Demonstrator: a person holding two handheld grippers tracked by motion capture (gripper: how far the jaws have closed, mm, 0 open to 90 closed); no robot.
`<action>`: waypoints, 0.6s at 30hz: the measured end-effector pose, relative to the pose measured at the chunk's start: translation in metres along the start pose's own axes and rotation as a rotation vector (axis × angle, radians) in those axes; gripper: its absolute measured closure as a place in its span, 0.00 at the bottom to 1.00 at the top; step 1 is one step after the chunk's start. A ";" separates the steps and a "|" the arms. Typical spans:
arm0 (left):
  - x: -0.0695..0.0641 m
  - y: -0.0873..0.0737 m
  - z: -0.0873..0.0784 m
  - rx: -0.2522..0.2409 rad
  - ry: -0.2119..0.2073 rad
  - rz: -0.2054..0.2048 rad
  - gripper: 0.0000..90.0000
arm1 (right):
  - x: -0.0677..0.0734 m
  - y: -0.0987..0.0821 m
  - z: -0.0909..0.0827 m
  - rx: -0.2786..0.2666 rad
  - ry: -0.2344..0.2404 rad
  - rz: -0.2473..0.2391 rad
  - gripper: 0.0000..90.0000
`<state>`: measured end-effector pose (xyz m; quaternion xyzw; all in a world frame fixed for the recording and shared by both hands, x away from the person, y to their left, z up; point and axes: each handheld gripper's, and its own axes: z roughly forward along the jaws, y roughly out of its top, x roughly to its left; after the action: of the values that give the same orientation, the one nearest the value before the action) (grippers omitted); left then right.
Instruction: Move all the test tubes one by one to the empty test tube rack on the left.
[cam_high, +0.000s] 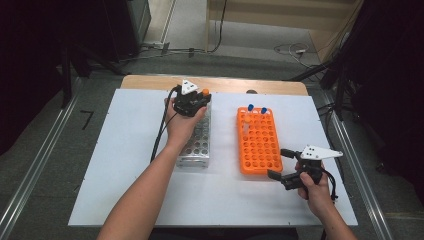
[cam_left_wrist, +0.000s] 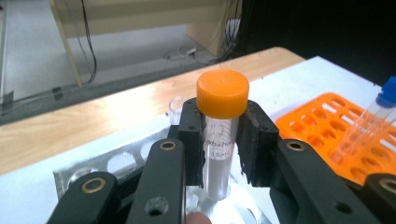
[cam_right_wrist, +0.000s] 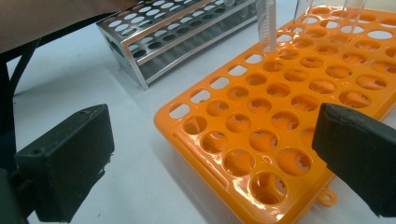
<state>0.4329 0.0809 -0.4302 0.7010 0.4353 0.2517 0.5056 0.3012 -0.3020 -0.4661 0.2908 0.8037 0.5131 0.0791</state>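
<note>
Left jaws: closed on the orange-capped tube (cam_left_wrist: 219, 135), one black pad on each side of its clear body just under the cap; the grip sits high on the tube.
Left gripper (cam_high: 192, 102): held from below by the left hand (cam_high: 181, 125), over the far end of the metal rack; a black cable trails from it toward the person along the worktop.
Orange-capped tube: upright, its lower end inside a hole of the metal rack (cam_left_wrist: 121, 163); printed grading marks and lettering show on its wall; the cap stands clear above the pads.
Metal rack: a silver block with rows of round holes, lying lengthwise on the left half of the worktop, well apart from the orange rack (cam_high: 257, 141).
Right jaws: spread wide with nothing between them; in the right gripper view the two black pads stand at the left and right edges, with the near corner of the orange rack between and beyond them.
Right gripper (cam_high: 280, 162): held by the right hand (cam_high: 315, 192) near the right front of the worktop, just beside the near right corner of the orange rack, pointing toward it.
Orange rack: flat plastic tray of round holes; two blue-capped tubes (cam_high: 256, 109) stand at its far end and one clear tube (cam_right_wrist: 266, 21) in a hole behind them.
Worktop (cam_high: 125, 190): white sheet over a wooden top whose far edge shows.
</note>
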 end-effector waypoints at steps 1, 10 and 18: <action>0.000 0.000 0.000 0.005 -0.001 -0.004 0.82 | 0.000 0.000 0.000 0.000 0.000 0.000 0.00; 0.000 -0.001 -0.001 0.050 -0.024 -0.009 0.68 | 0.000 0.000 0.001 0.006 -0.001 -0.002 0.00; -0.002 0.002 -0.013 0.025 -0.099 -0.050 0.31 | -0.001 0.001 0.002 0.003 -0.005 0.003 0.00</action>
<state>0.4222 0.0857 -0.4229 0.7078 0.4303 0.1982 0.5239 0.3028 -0.3009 -0.4663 0.2935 0.8038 0.5113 0.0798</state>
